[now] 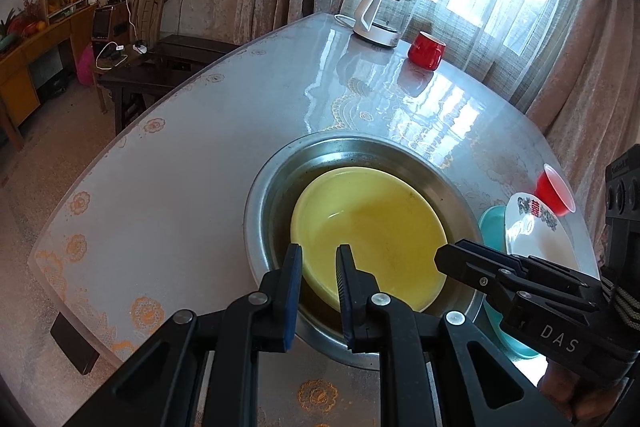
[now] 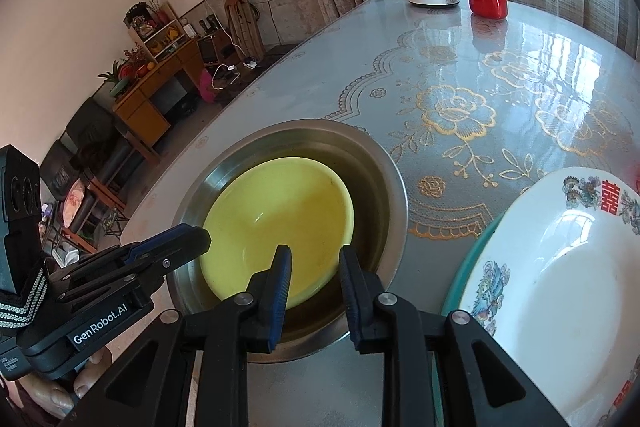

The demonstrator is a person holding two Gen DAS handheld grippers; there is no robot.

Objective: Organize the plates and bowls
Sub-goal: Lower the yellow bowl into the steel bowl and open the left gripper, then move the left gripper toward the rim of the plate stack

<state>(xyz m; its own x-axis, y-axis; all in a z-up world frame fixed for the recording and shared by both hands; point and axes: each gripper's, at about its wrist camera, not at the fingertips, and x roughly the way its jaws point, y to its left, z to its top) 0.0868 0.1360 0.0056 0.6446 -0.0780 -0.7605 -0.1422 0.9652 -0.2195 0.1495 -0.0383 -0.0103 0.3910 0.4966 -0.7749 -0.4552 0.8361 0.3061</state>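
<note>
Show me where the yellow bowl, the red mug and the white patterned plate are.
yellow bowl [image 1: 372, 231]: left wrist view, inner bottom.
red mug [image 2: 486, 3]: right wrist view, outer side wall.
white patterned plate [image 2: 560, 267]: right wrist view, plain white centre.

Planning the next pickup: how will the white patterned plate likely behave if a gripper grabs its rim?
The white patterned plate looks glazed and glossy, so probably slippery between pads. It looks like ceramic, so likely stiff, fairly heavy and breakable if dropped. It rests on a teal plate, so lifting or pushing may drag that one along.
</note>
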